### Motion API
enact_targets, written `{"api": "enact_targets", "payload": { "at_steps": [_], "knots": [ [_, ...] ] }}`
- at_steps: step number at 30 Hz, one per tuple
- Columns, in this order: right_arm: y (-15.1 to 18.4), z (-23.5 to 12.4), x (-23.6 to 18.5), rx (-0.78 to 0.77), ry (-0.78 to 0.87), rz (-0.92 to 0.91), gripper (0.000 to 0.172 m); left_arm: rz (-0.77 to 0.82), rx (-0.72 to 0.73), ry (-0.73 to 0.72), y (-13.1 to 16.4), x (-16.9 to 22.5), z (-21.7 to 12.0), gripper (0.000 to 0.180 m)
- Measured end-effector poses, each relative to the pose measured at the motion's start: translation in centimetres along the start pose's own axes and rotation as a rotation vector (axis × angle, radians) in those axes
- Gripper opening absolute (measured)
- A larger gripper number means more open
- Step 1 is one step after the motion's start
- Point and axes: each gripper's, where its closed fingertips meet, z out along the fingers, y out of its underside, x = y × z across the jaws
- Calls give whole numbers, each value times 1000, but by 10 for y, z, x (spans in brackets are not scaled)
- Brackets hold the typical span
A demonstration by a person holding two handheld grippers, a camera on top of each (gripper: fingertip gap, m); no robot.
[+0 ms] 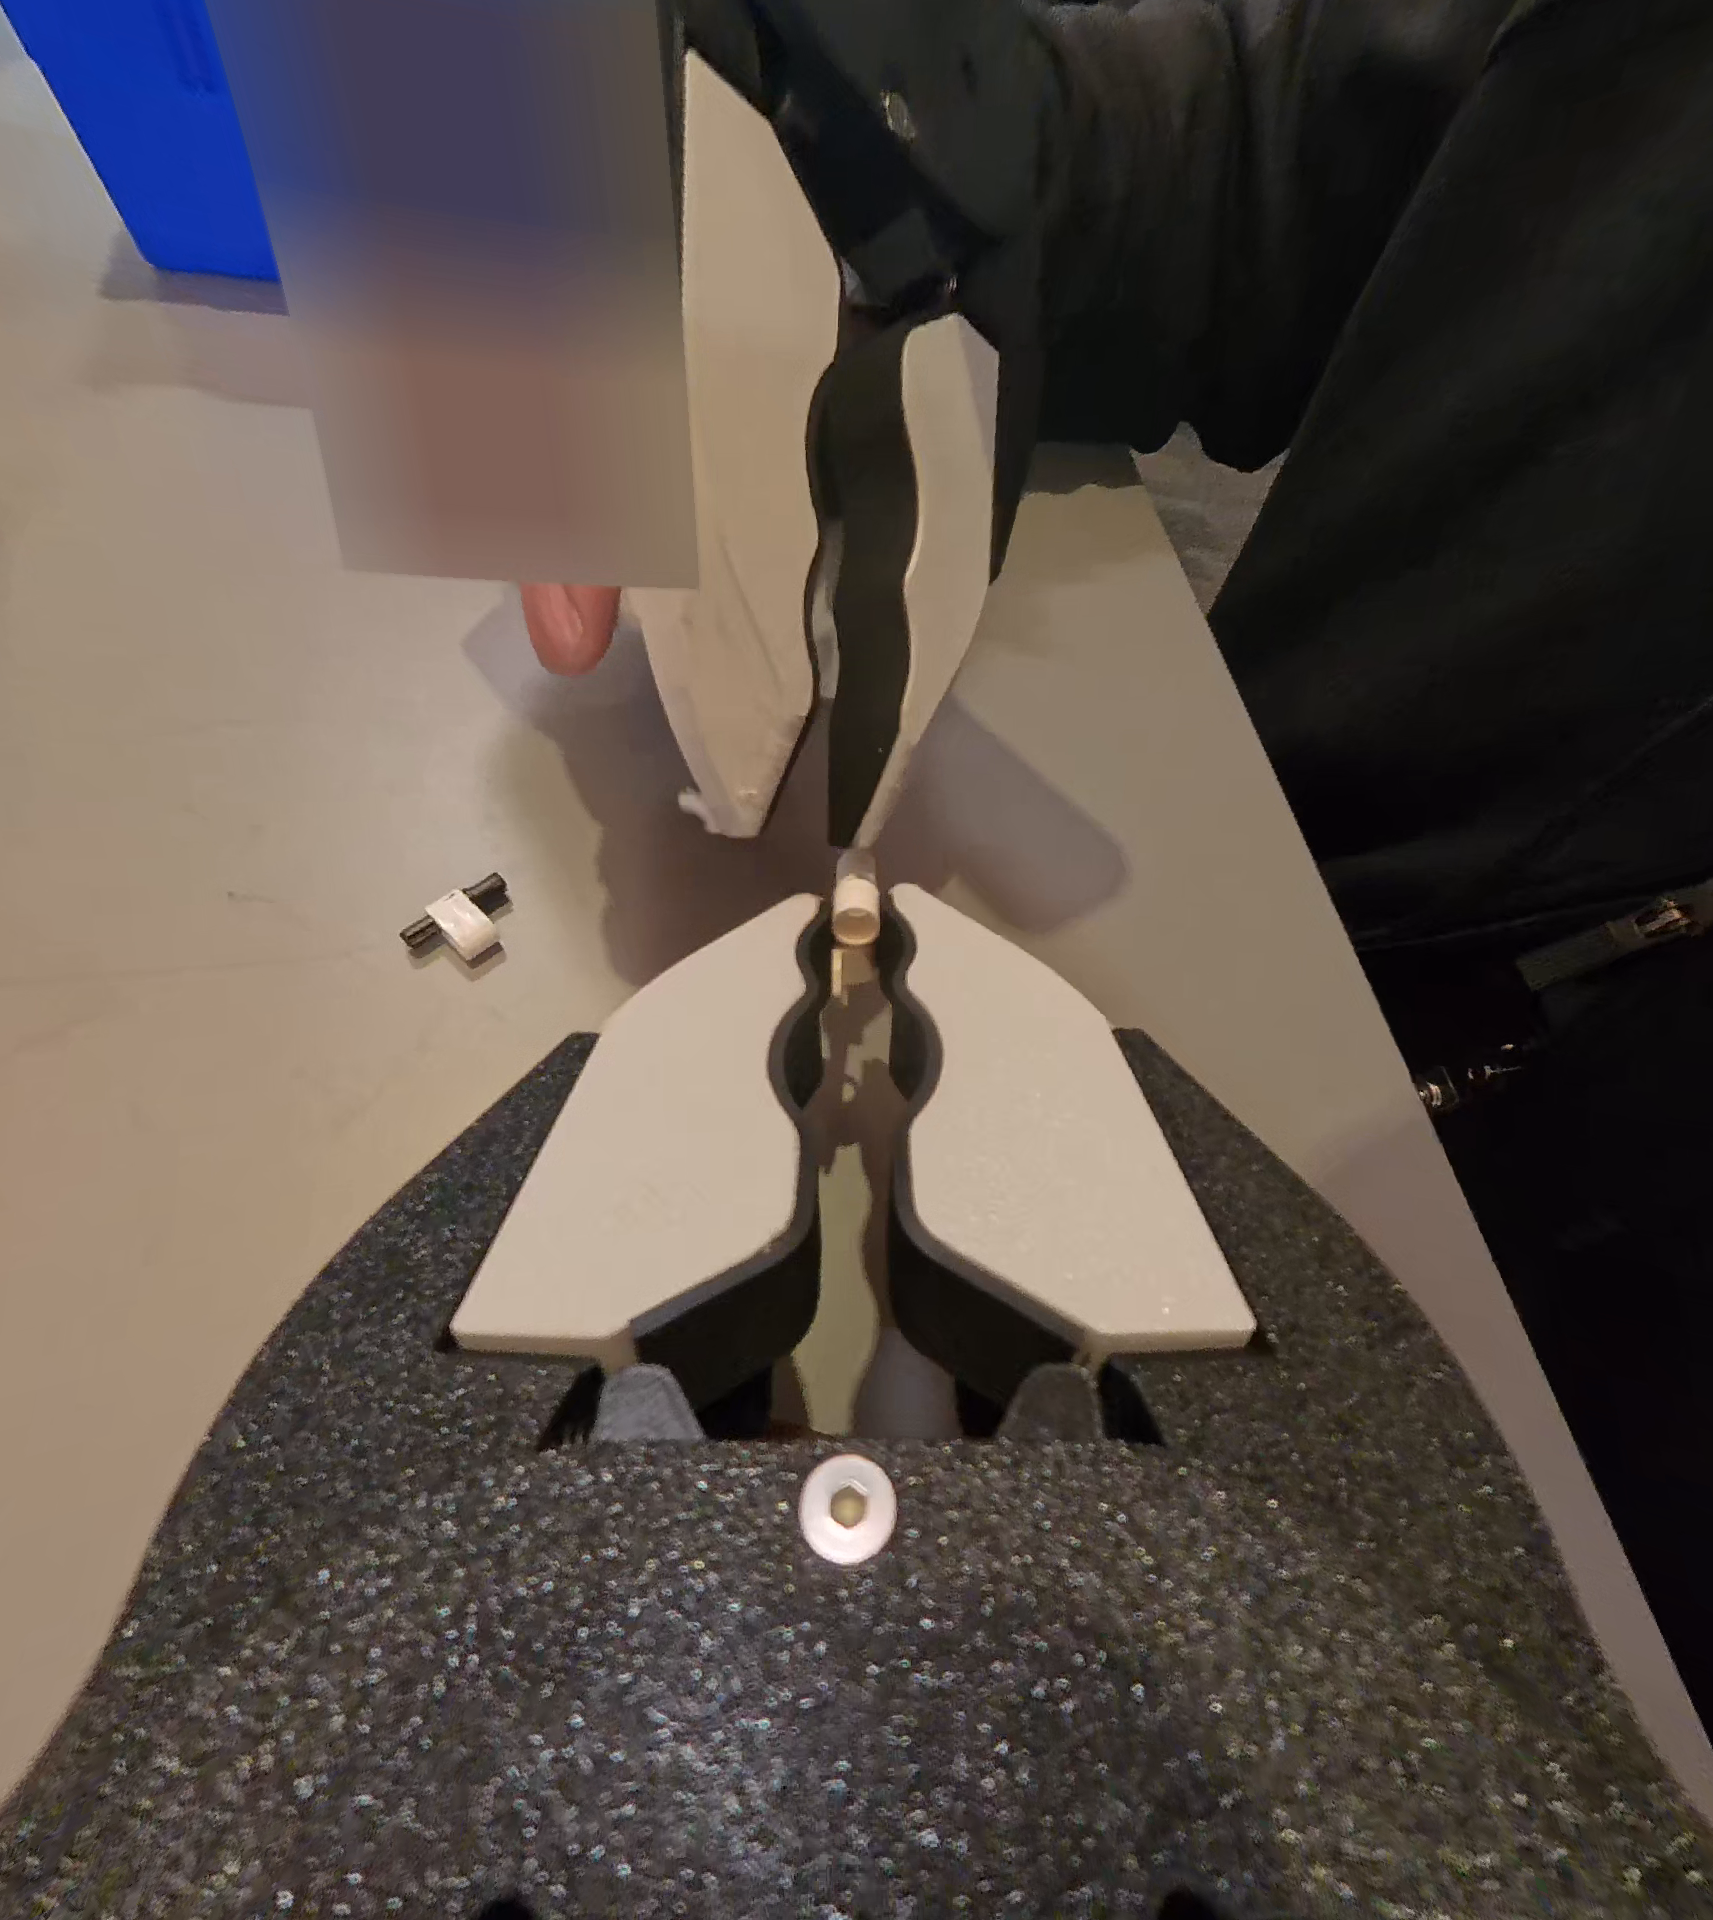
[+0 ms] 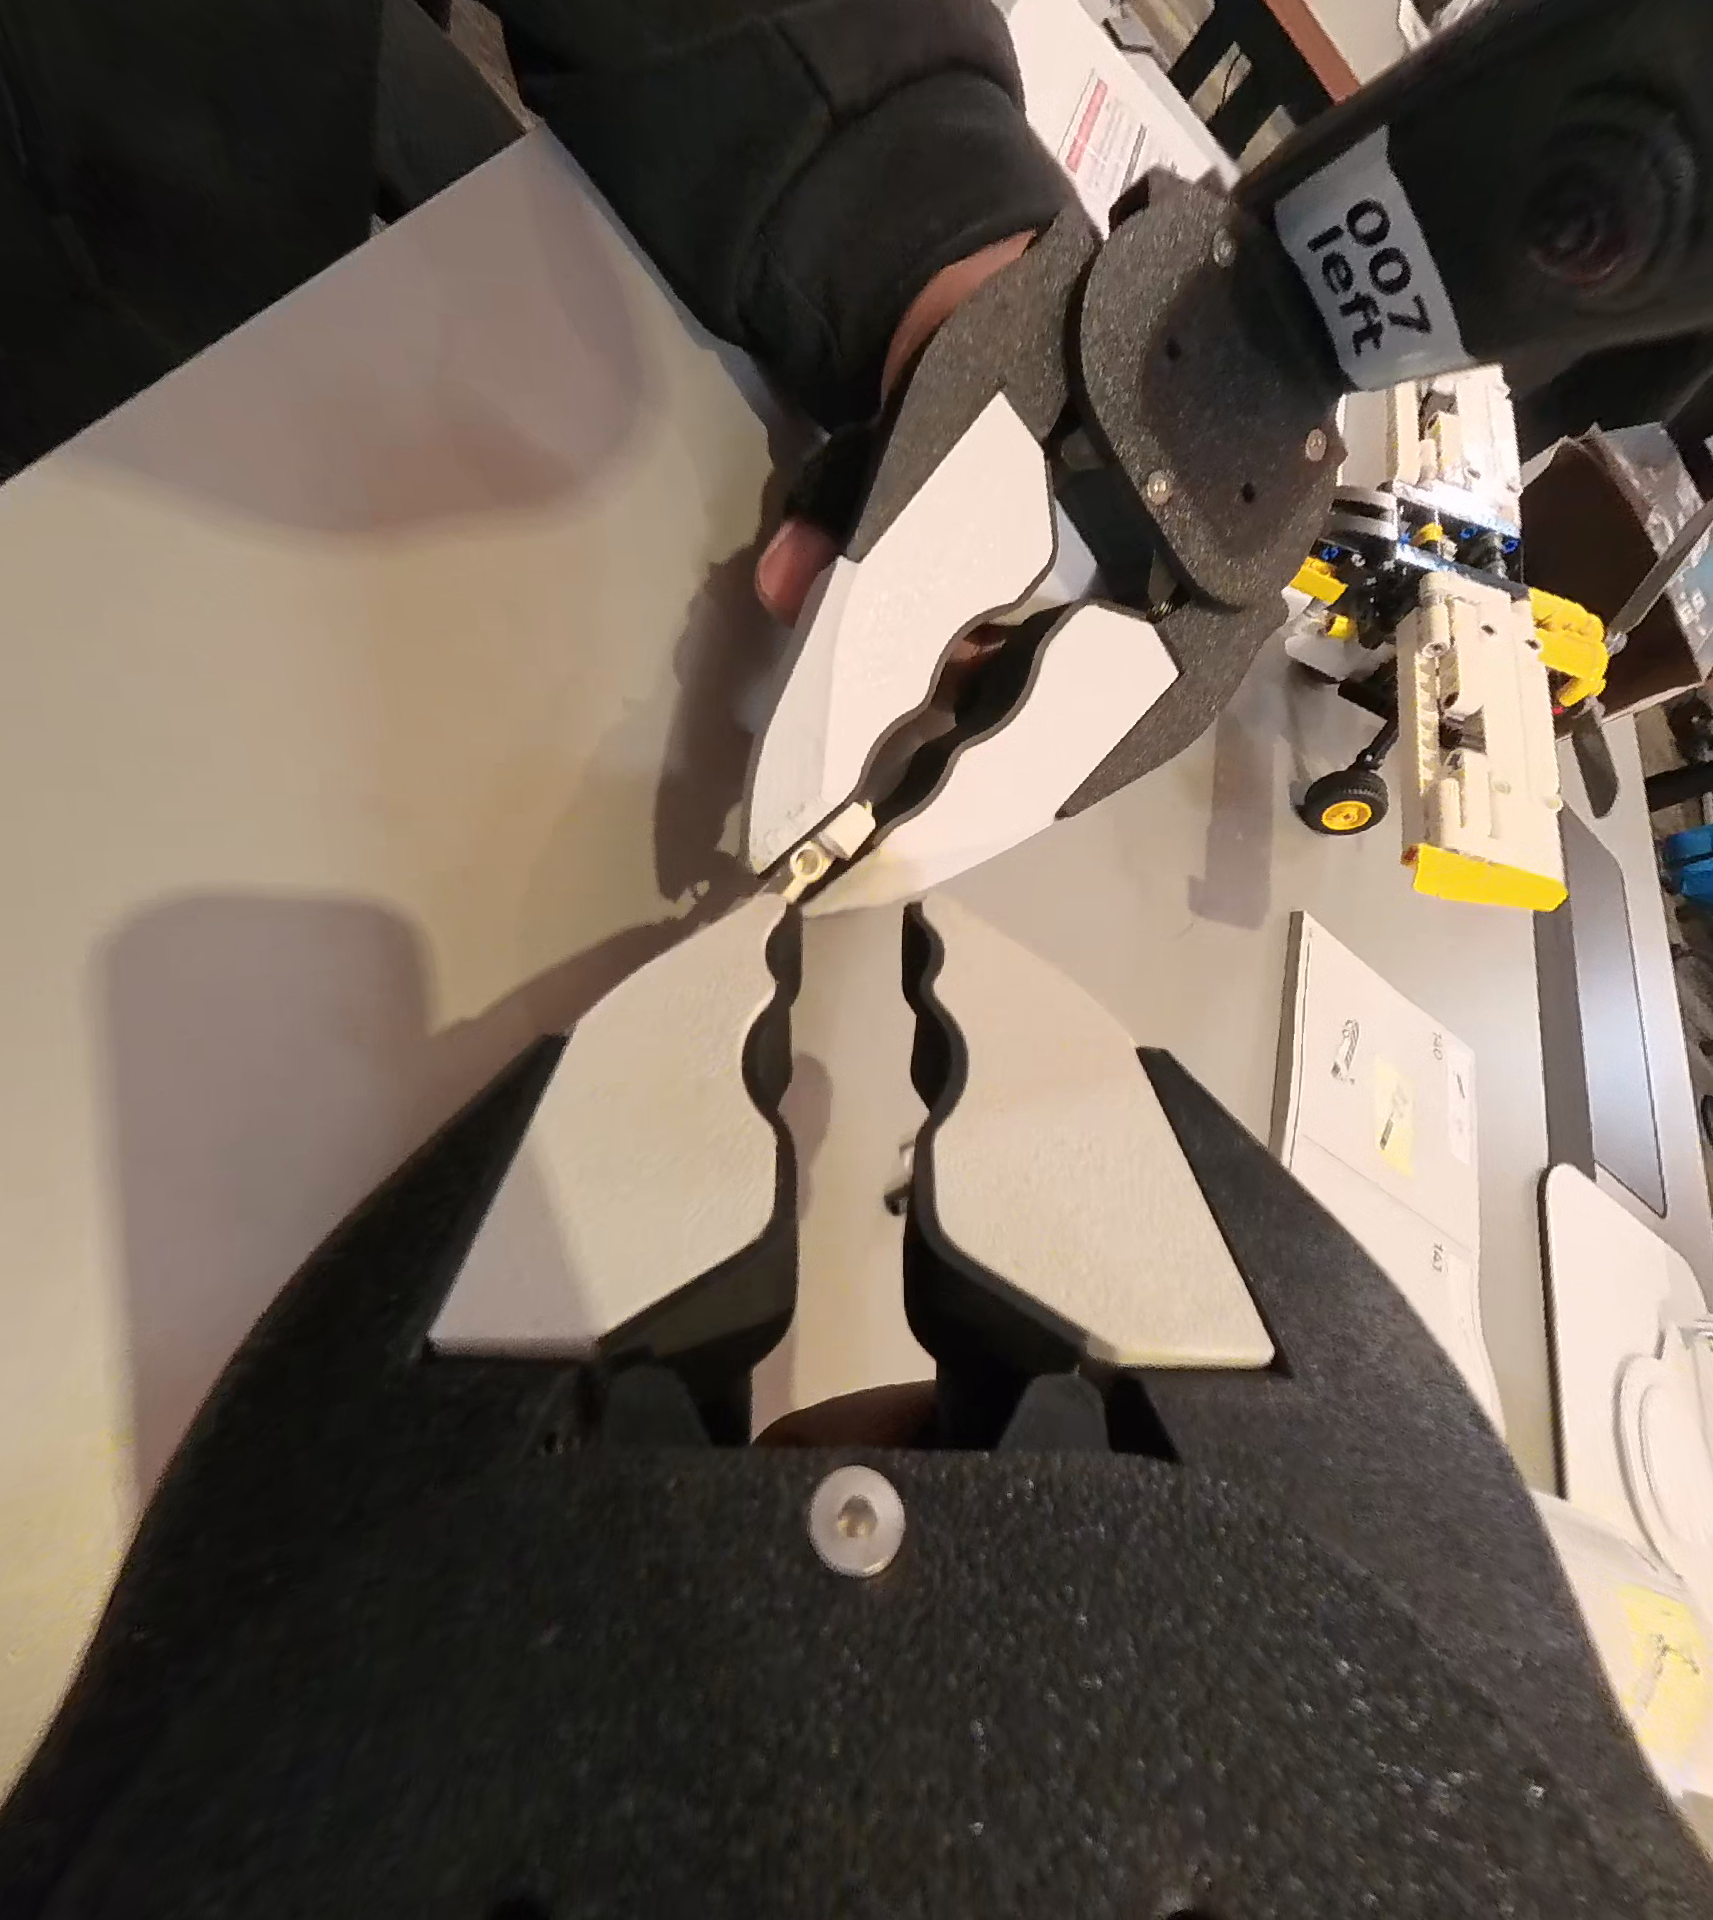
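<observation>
My left gripper is shut on a small white connector piece, pinched at the very fingertips above the grey table. The right wrist view shows that piece, with a tan round end, between the left gripper's tips. My right gripper is open and empty, its left fingertip just short of the piece. In the left wrist view the right gripper comes down from above, its black-padded finger ending right over the piece.
A small white piece on a black pin lies on the table to the left. A blue bin stands far left. A white and yellow brick vehicle, an instruction booklet and a white tray lie to the right. The tips of both grippers are at nearly the same place.
</observation>
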Motion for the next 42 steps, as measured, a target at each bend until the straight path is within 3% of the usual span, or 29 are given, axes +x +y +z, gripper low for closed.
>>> {"api": "enact_targets", "payload": {
  "at_steps": [4, 9, 15, 24, 29, 34, 39, 42],
  "knots": [
    [13, -12, 4, -47, 49, 41, 18, -13, -23, -33, 4, -6, -1, 8],
    [34, -53, 10, -61, 213, 239, 19, -25, -28, -61, 4, -10, -1, 8],
    [65, -76, -16, -161, 345, 441, 19, -29, -48, -69, 6, -11, 2, 8],
    [93, -45, -35, -342, 171, 577, 23, -35, -51, -82, 7, -13, 2, 8],
    [90, -36, -34, -345, 142, 605, 8, -33, -51, -80, 7, -12, 2, 8],
    [92, -42, -33, -493, 87, 488, 7, -27, -65, -80, 8, -11, 3, 8],
    [96, -66, -41, -789, -141, 240, 7, -23, -84, -82, 11, -11, 4, 8],
    [97, -79, -46, -896, -315, 189, 7, -26, -88, -81, 12, -12, 3, 8]
  ]
}}
